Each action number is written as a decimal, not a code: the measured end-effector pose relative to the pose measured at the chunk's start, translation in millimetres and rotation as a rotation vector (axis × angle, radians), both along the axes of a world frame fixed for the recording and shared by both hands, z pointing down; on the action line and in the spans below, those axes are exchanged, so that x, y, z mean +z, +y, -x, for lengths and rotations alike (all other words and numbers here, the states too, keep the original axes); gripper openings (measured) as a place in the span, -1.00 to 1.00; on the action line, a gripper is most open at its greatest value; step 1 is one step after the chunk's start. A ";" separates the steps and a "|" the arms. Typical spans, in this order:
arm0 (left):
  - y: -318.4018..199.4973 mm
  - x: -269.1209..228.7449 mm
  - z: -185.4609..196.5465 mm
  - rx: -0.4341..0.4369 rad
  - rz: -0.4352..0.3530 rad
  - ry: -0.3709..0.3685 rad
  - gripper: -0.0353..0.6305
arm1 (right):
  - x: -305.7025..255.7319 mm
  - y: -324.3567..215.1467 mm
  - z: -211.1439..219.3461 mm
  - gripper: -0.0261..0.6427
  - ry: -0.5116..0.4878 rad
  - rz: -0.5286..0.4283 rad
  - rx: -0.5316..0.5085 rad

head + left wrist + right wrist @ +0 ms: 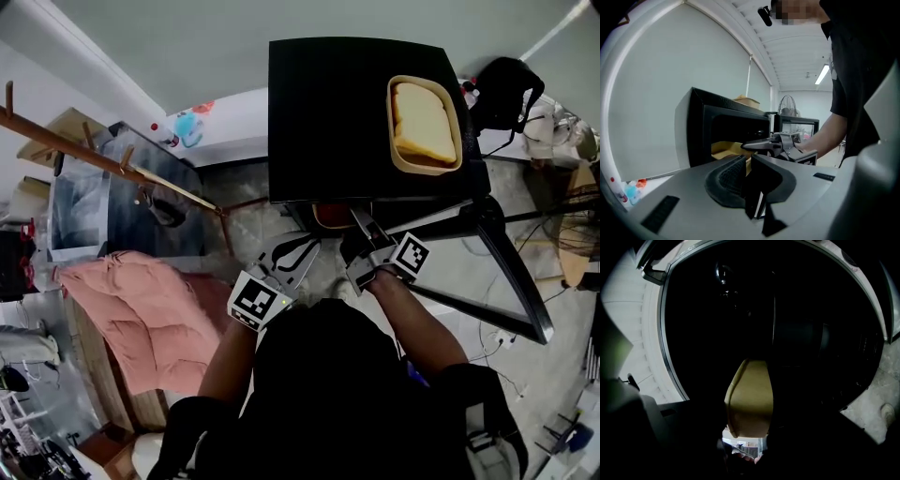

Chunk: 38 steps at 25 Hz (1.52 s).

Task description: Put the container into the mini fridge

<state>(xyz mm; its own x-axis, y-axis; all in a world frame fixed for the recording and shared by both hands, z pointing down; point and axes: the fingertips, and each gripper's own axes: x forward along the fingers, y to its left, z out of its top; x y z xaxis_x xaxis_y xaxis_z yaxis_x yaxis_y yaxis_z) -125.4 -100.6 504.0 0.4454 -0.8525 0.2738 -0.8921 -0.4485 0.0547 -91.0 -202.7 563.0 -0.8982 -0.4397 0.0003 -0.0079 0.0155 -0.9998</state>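
Tan container (749, 397) is clamped in your right gripper (359, 223), inside the open black fridge (328, 112), with its long axis running straight ahead of the jaws. Your left gripper (747, 187), jaws nearly together and empty, hangs outside.

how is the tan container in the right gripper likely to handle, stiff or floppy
Probably stiff: the container shows a clean rounded rim in the right gripper. Likely light, since that one gripper carries it alone. Its smooth wall may slip or tilt when set inside the mini fridge.
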 end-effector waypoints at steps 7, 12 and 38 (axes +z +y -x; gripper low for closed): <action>-22.7 23.2 -18.1 -0.011 0.034 0.029 -0.76 | -2.2 -4.1 5.1 -0.26 0.020 -0.011 -0.027; -30.4 28.1 -20.3 -0.039 0.041 0.066 -0.76 | -0.2 -8.0 9.8 -0.26 0.020 0.003 -0.054; -82.7 47.9 3.0 -0.374 0.121 -0.001 -0.76 | -29.6 18.6 -68.9 -0.05 0.092 -0.195 -0.010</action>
